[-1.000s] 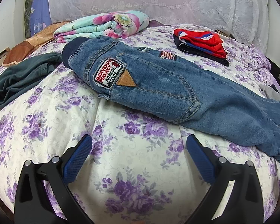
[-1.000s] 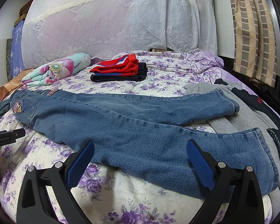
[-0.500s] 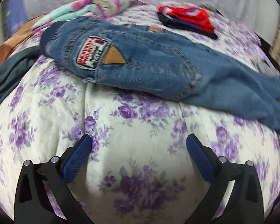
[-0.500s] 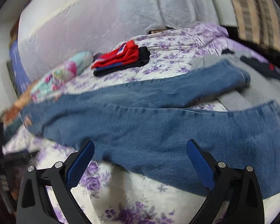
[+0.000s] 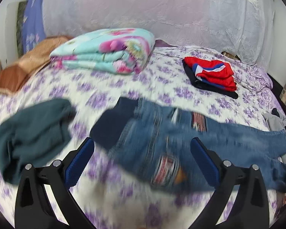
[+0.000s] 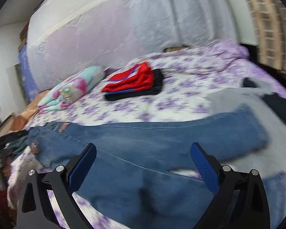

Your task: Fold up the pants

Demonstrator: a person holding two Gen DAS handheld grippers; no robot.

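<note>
Both grippers, left (image 5: 142,161) and right (image 6: 143,165), were spread wide with nothing in them. Just past them the jeans (image 6: 152,152) lay flat across the floral bedsheet (image 6: 181,95), long axis sideways, waistband left, cuffs right. Folded red clothes (image 6: 131,80) sat farther back.

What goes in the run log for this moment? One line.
task: fold pants | left gripper: open, empty, over waist | right gripper: open, empty, over legs | jeans: flat, unfolded on floral bedsheet | views blurred
</note>
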